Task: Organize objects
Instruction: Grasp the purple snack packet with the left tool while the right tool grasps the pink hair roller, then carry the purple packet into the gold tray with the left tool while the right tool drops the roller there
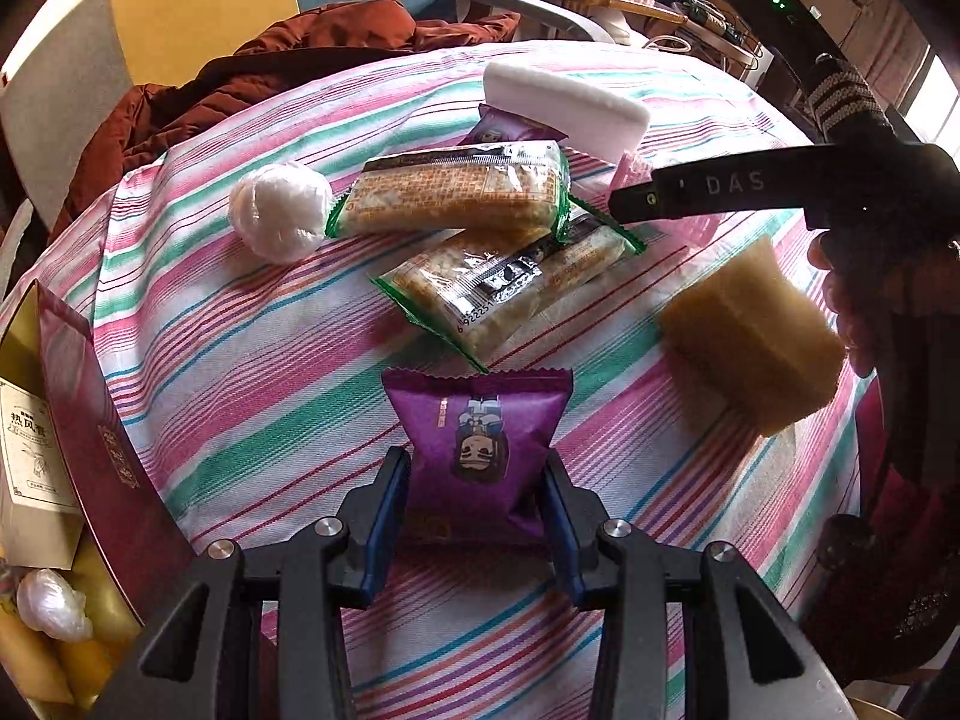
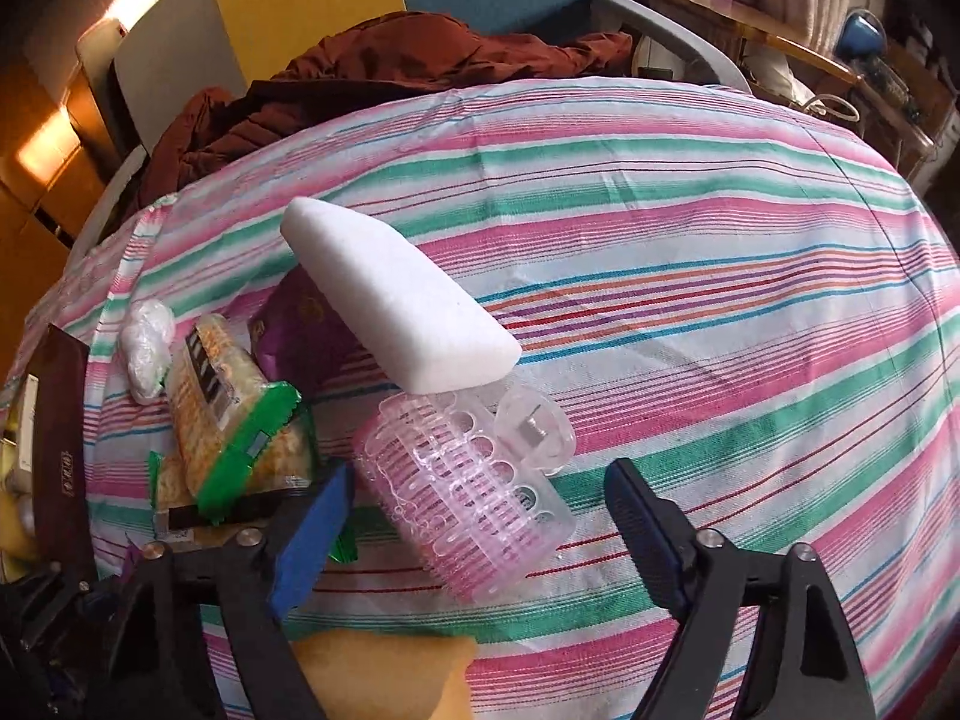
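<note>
Slippage worries me first: my left tool (image 1: 477, 516) pinches the purple snack packet (image 1: 477, 438) by its puffy sides, lifted just above the striped surface (image 1: 252, 360), and the slick foil could squirt out. My right tool (image 2: 474, 516) stands partly open around the pink hair roller (image 2: 462, 480), pads not touching it; its round body may roll away as I close. The white foam block (image 2: 396, 306) leans over the roller's far end and could get dragged along. Cracker packs (image 1: 456, 198) lie stacked just left of it, the yellow sponge (image 1: 756, 330) near my right hand, and the red box (image 1: 102, 450) waits at the left edge.
</note>
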A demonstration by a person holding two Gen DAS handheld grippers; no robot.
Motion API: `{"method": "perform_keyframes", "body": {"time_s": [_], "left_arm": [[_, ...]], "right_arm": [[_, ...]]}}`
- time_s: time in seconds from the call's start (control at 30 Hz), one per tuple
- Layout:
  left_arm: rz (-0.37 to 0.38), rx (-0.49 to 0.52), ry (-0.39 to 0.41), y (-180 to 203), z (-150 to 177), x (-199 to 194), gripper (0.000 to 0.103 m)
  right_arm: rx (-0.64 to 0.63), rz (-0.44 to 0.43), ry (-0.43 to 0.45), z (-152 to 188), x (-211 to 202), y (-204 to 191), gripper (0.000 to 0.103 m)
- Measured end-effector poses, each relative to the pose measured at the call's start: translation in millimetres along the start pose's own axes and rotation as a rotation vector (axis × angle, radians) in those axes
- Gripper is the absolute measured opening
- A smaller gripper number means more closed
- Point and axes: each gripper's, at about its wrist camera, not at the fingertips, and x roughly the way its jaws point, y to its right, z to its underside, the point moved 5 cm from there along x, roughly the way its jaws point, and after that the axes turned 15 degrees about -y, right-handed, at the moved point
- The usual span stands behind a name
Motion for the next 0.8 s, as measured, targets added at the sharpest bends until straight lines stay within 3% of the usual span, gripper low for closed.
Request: {"method": "perform_keyframes", "body": {"time_s": [0.03,0.4,0.8], "left_arm": [[0.001,-0.002,0.003,1,1,-1,0.043],[-0.015,-0.03,0.049,-3,8,-3,0.042],[0.032,-0.068,0.147,-5,30,-44,0.039]], "right_arm": [[-0.009,0.001,-0.003,0,0,-1,0.067],[-0.055,-0.004,0.048,12,-23,-7,0.067],[-0.185,-0.185,0.185,30,-69,-40,0.067]]}}
